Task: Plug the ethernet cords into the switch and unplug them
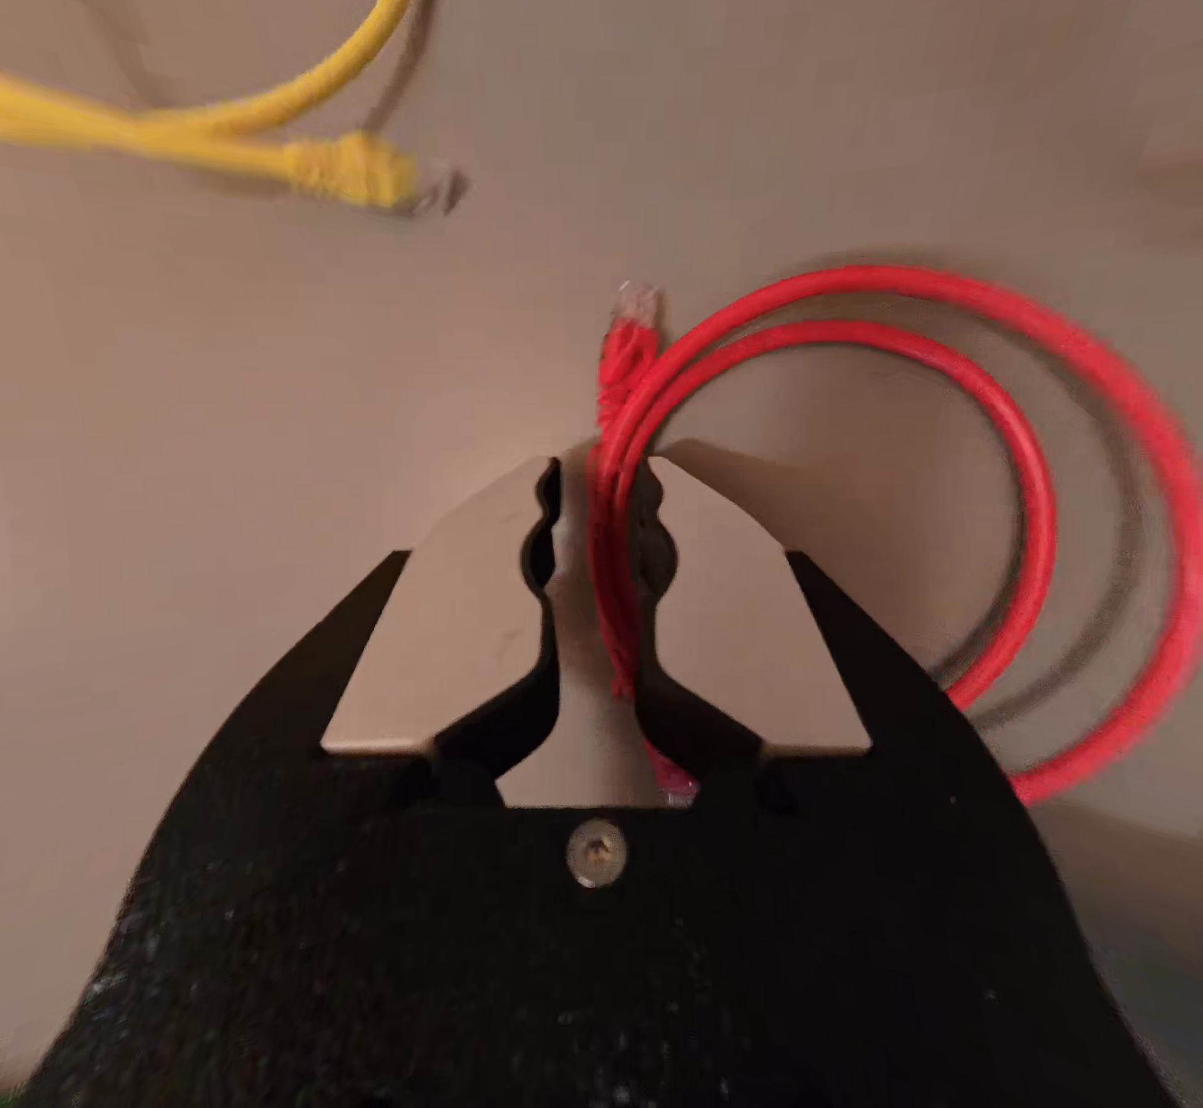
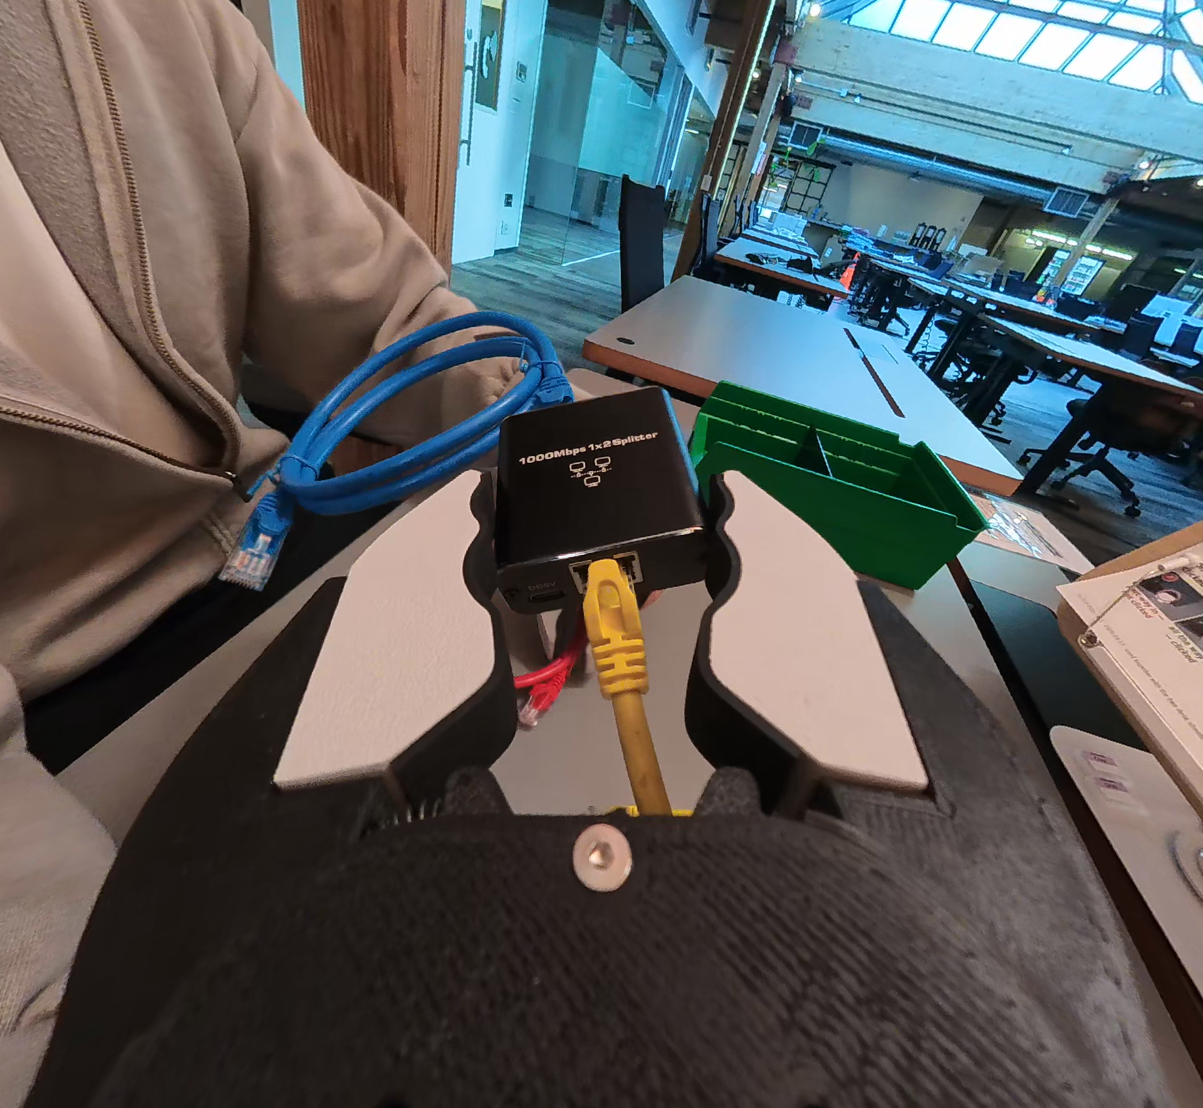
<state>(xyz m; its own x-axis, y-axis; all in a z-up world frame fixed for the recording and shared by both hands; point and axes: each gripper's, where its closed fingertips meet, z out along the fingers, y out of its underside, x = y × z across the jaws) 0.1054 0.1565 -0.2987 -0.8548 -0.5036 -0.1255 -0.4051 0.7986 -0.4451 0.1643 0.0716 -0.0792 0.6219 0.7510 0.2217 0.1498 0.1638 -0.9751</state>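
Note:
In the right wrist view my right gripper is shut on the black switch, gripping its two sides. A yellow ethernet cord is plugged into a front port. A blue cord coils at the switch's far left and seems to run to its back; its free plug hangs down. A red plug lies under the switch. In the blurred left wrist view my left gripper is narrowly open over the table. Strands of the coiled red cord run between its fingers, against the right one. The yellow cord's loose plug lies at the far left.
A green plastic bin stands just right of the switch. A board with papers lies at the right edge. A person in a beige zip jacket sits close on the left. Other tables and chairs stand behind. The tips of one gripper are about 25 cm away from the tips of the other.

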